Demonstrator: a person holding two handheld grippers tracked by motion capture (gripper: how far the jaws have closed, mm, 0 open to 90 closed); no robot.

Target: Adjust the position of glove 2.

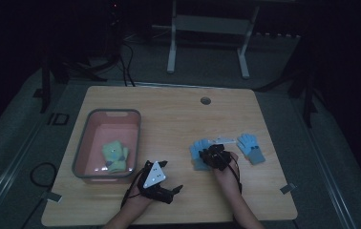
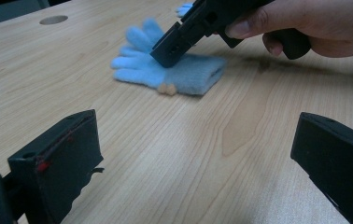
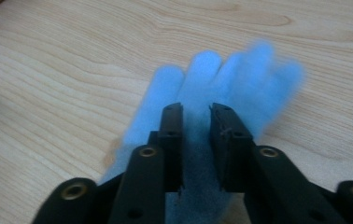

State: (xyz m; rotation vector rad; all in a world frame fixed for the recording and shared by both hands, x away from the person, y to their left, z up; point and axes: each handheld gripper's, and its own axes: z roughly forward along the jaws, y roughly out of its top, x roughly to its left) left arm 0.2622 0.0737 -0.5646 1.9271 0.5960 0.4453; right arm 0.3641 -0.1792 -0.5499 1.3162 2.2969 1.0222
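Light-blue glove (image 3: pixel 221 93) pinched by right claw (image 3: pixel 196 122), left claw (image 2: pixel 198 154) spread wide nearby, second glove (image 1: pixel 251 148), pink bin (image 1: pixel 80 143) beyond.

The left tool (image 1: pixel 173 190) was black, with a grey three-cornered plate (image 1: pixel 154 173) on top dotted with small dark marks. A dark cable (image 1: pixel 130 191) trailed from it. Its two blocky black jaws carried flecks of red along one edge. The right tool (image 1: pixel 215 156) was black too, its jaw arms fixed with brass-coloured ringed screws (image 3: pixel 147 151). The person's forearms were bare, without sleeves.
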